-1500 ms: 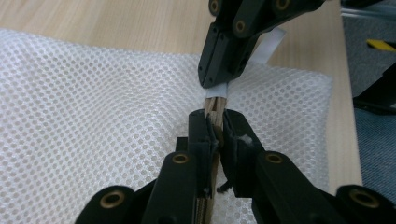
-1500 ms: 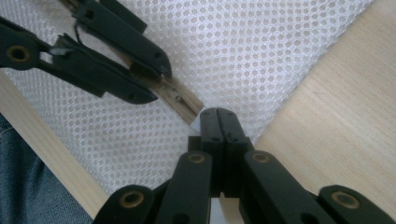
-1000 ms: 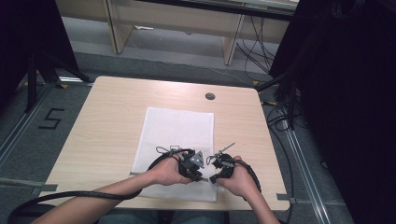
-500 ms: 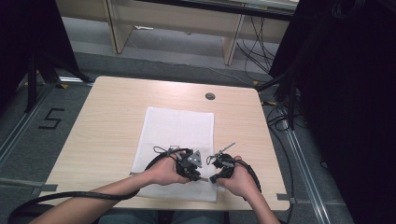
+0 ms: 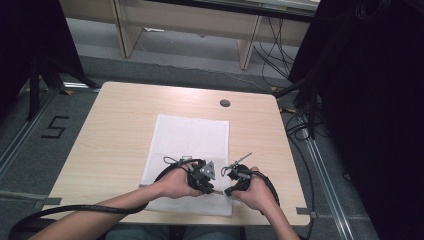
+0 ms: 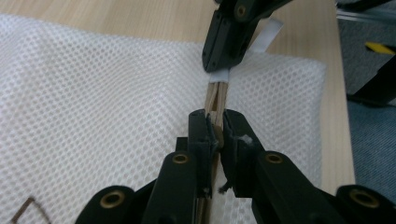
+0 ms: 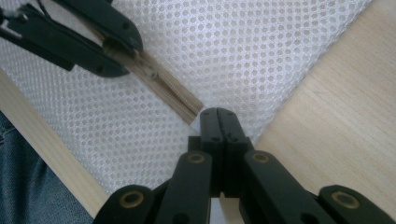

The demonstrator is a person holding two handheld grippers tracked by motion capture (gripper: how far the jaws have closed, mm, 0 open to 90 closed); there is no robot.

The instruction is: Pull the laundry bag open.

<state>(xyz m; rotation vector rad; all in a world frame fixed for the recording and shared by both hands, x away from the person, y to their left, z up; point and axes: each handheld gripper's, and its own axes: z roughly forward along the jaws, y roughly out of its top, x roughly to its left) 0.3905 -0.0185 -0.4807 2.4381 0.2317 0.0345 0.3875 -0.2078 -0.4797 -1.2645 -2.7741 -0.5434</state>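
Both grippers are down at the near edge of the white mesh bag [image 5: 190, 150], which lies flat on the tabletop [image 5: 120, 120]. Left gripper [image 6: 215, 128]: jaws pinched nearly together on the bag's tan zipper strip [image 6: 215, 95], which runs straight ahead from its tips. Looks like the slider or zipper tape is between the pads; can't tell which. Right gripper [image 7: 218, 114]: jaws fully closed, pads touching along their length as seen from its own camera. In the left gripper view the right gripper [image 6: 231, 39] sits just ahead, clamped on the white tab [image 6: 219, 76] at the far end of the zipper, a white tag sticking out behind it. In the right gripper view the zipper strip [image 7: 170, 93] ends right at the tips, running up-left to the left gripper [image 7: 112, 49]. So the zipper spans the short gap between the two grippers, one on each end. Mesh spreads out on both sides of the left gripper; bare wood to the right of the right gripper. From above, the left gripper [image 5: 202, 175] and right gripper [image 5: 235, 179] sit close together, tips facing each other.
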